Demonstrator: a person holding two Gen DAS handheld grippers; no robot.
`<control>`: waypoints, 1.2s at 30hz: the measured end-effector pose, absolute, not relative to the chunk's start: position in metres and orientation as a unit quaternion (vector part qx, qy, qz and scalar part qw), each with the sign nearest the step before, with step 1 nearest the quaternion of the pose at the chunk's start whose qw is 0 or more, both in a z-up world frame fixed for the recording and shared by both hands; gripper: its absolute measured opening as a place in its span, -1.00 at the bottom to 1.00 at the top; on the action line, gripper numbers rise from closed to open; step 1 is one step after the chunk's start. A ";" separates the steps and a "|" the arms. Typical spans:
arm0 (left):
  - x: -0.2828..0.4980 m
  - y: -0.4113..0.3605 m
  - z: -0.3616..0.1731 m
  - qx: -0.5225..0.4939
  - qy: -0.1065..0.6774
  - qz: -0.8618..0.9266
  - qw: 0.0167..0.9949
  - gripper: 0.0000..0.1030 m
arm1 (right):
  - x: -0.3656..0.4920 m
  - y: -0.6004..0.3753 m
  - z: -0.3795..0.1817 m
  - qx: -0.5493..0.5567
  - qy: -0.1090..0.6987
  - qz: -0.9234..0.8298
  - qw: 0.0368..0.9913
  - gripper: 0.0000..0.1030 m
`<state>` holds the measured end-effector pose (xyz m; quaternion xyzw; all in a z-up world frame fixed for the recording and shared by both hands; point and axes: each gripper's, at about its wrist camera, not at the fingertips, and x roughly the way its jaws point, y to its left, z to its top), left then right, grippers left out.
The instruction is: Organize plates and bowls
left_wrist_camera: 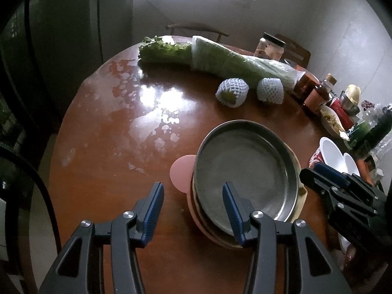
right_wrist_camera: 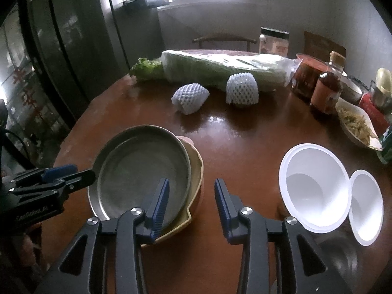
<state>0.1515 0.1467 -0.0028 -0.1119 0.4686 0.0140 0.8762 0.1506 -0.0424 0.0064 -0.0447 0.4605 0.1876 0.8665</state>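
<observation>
1. A round glossy brown worktop point(right_wrist_camera: 245, 142) is standing under a bright window, with chairs behind it
2. Two foam-netted fruits point(right_wrist_camera: 241, 89) are lying beside one wrapped cabbage point(right_wrist_camera: 220, 69)
3. A metal plate point(right_wrist_camera: 142, 171) is sitting empty on top of a yellow dish point(right_wrist_camera: 196, 169) and a pink one point(left_wrist_camera: 181, 174)
4. Two white bowls point(right_wrist_camera: 316, 188) are resting empty, right of the stack
5. The left tool point(left_wrist_camera: 193, 208) and right tool point(right_wrist_camera: 192, 202) are both hanging partly open, gripping nothing

I see a steel plate point(right_wrist_camera: 142, 169) stacked level on a yellow dish point(right_wrist_camera: 196, 169) and a pink plate point(left_wrist_camera: 181, 174); right of them, two empty white bowls point(right_wrist_camera: 316, 188) sit side by side, touching.
</observation>
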 end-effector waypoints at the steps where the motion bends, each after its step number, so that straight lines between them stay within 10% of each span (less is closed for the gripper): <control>1: 0.151 0.145 -0.001 -0.109 0.467 0.014 0.877 -0.03 | 0.148 -0.043 0.009 -0.047 0.457 0.187 0.868 -0.19; 36: 0.138 0.018 0.048 -0.055 0.426 -0.032 0.902 -0.02 | 0.098 -0.163 0.079 -0.021 0.358 0.159 0.920 0.10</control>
